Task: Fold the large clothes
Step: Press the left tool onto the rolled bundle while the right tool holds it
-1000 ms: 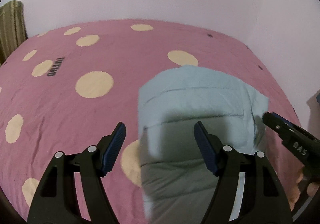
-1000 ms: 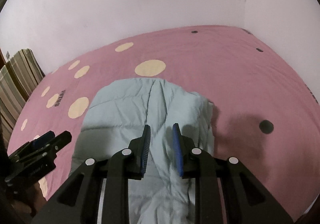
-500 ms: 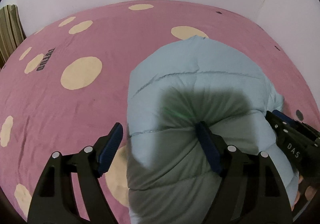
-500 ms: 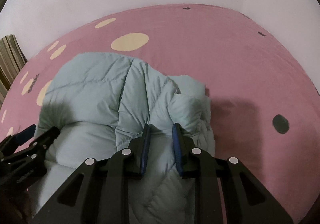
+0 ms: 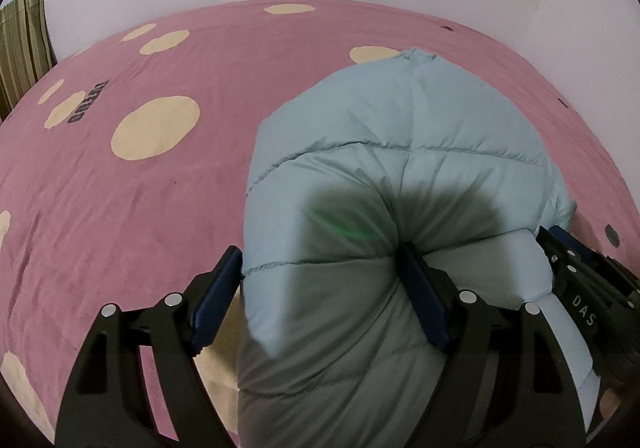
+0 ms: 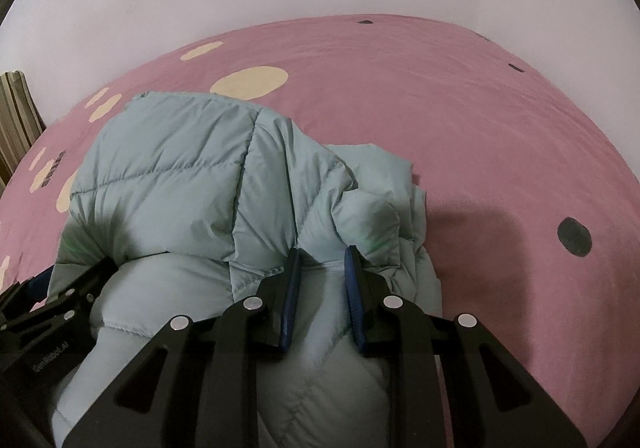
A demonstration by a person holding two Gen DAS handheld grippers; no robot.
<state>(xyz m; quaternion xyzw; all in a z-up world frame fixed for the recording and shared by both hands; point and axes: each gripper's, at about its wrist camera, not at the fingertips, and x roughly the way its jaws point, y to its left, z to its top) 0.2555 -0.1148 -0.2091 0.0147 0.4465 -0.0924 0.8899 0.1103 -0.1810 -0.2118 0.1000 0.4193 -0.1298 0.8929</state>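
Pale walls close in behind the bed (image 5: 168, 207), whose pink cover with cream spots carries the whole job. Your puffy light-blue jacket (image 5: 400, 151) lies bunched on the bed's near right part, its far end stopping well short of the wall-side edge and its folded-over bulk mounded under both tools.

Your left hand-held gripper (image 5: 320, 288) stands wide, with the jacket's left edge between its fingers; the right finger (image 5: 420, 296) digs into the padding while the left one sits just at the garment's edge. The pads do not look clamped, so treat this side as loose. Your right hand-held gripper (image 6: 320, 288) is narrowed onto a ridge of fabric and appears to pinch it.

That mismatch is the main risk. If you pull or lift now, only the right side is likely to travel, and the fold would skew or spring open, since the padding looks springy and slippery. The crumpled layers at the jacket's right edge (image 6: 384, 199) could also get trapped as a lump. Pressing down too hard with the left finger may drag the bed cover along.
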